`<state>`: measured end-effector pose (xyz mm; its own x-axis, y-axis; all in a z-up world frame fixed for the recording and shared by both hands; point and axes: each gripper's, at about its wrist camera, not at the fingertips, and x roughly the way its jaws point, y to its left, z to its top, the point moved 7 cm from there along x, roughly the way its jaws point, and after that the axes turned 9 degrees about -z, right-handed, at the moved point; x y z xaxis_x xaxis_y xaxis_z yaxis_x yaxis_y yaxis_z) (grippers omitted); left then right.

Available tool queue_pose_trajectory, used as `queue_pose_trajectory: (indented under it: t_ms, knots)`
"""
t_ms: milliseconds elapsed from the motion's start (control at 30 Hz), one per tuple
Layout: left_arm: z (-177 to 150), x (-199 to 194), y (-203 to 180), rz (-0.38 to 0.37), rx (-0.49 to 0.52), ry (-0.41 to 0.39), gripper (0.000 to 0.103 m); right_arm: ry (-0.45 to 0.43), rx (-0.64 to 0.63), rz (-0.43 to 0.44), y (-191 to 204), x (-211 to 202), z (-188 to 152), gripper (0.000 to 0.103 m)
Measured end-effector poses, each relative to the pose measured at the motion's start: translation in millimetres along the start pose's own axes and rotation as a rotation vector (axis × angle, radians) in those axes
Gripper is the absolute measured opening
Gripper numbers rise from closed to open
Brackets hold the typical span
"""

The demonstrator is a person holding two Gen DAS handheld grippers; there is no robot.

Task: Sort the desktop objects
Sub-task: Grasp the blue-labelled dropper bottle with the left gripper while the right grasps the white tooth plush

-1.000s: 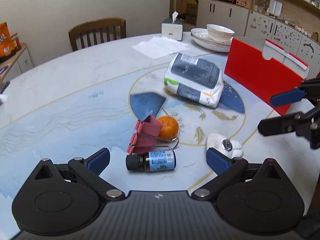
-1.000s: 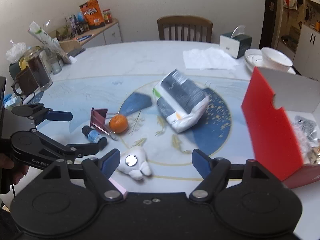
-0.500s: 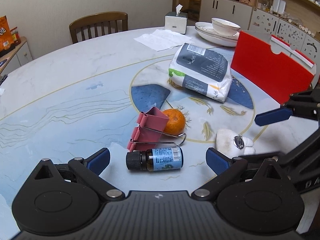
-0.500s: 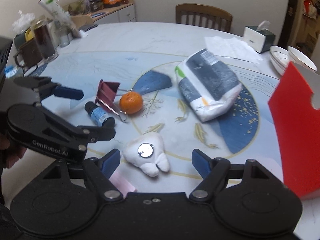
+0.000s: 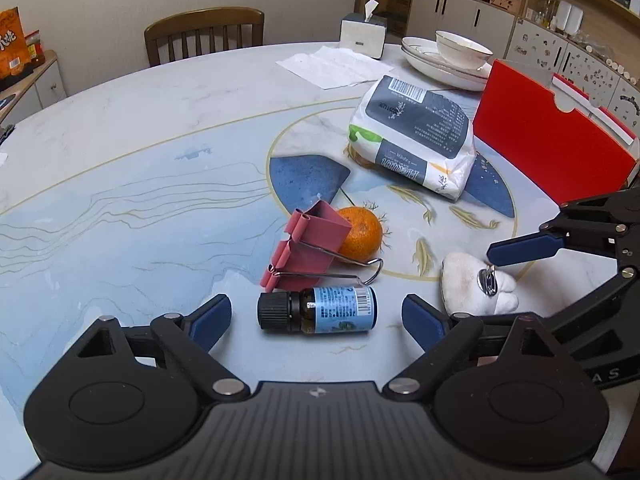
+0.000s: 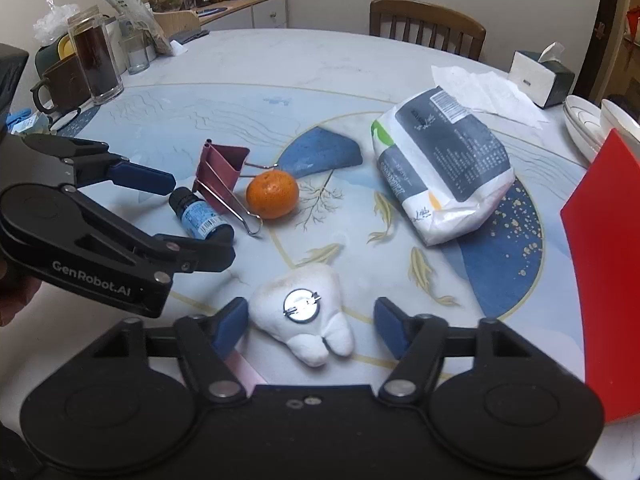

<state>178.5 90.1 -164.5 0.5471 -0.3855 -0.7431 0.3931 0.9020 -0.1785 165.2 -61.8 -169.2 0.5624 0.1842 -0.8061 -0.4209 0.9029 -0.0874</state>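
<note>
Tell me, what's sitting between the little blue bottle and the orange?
The pink binder clip lies between the bottle and the orange, its wire handles toward the bottle. Both wrist views show it.

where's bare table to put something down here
Free: the wide pale stretch between the wooden chair and the pink binder clip. Crowded: the clip, orange mandarin, small blue-labelled bottle and white tooth-shaped plush cluster near both tools.

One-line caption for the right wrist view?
Right hand-held gripper closing around a white tooth-shaped toy, pads not yet pressing, on the table.
</note>
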Motion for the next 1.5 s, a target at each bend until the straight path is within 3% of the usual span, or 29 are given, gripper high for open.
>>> queue_pose_trajectory:
  t_ms: [167,467,1100,1500]
  knots:
    - [-2,1,1,0.0,-0.012,0.012,0.083,0.002,-0.014,0.013,2,1,1,0.055]
    - [0,2,0,-0.001,-0.02,0.012,0.063,0.005,-0.005,0.012,-3,-1,1,0.051]
    - [-9,-10,-9,0.004,-0.07,0.006,0.062,0.0,0.031,0.0,-22,-12,-7,0.05]
    - [0,-19,-42,-0.022,-0.079,-0.018,0.062,-0.022,0.059,0.001,-46,-32,-9,0.049]
